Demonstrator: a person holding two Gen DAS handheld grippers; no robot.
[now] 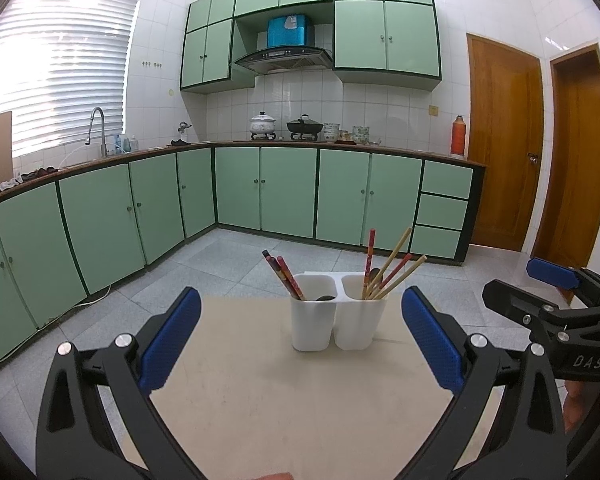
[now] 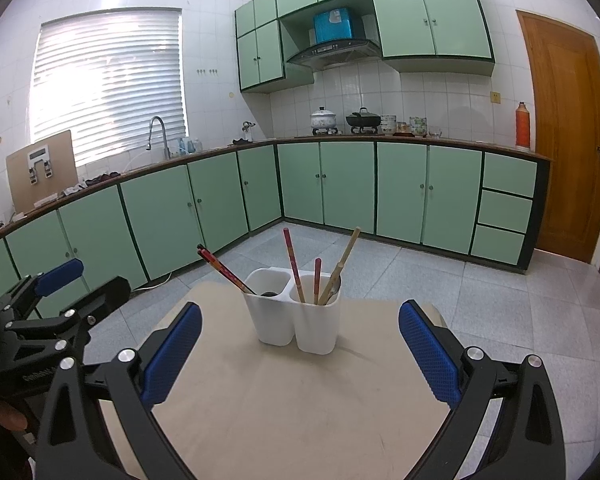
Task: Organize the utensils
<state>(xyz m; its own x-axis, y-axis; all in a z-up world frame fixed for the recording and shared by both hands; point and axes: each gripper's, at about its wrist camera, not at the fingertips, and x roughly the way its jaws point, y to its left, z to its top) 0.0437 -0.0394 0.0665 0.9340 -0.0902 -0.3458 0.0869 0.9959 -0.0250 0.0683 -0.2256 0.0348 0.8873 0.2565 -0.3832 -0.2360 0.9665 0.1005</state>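
Note:
A white two-compartment utensil holder [image 1: 334, 320] [image 2: 296, 322] stands on a small beige table [image 1: 280, 392] [image 2: 300, 400]. Its left compartment holds red chopsticks [image 1: 284, 276] [image 2: 224, 270] and a dark spoon [image 1: 326, 298]. Its right compartment holds red and bamboo chopsticks [image 1: 388, 270] [image 2: 340, 266] and a metal spoon [image 2: 334, 286]. My left gripper [image 1: 300, 332] is open and empty, in front of the holder. My right gripper [image 2: 300, 344] is open and empty, also in front of it. Each gripper shows at the side of the other's view [image 1: 556, 300] [image 2: 52, 304].
The table stands on a grey tiled floor [image 1: 228, 252]. Green base cabinets [image 1: 288, 192] run along the left and far walls, with pots on the counter [image 1: 264, 124]. Wooden doors [image 1: 504, 140] are at the right.

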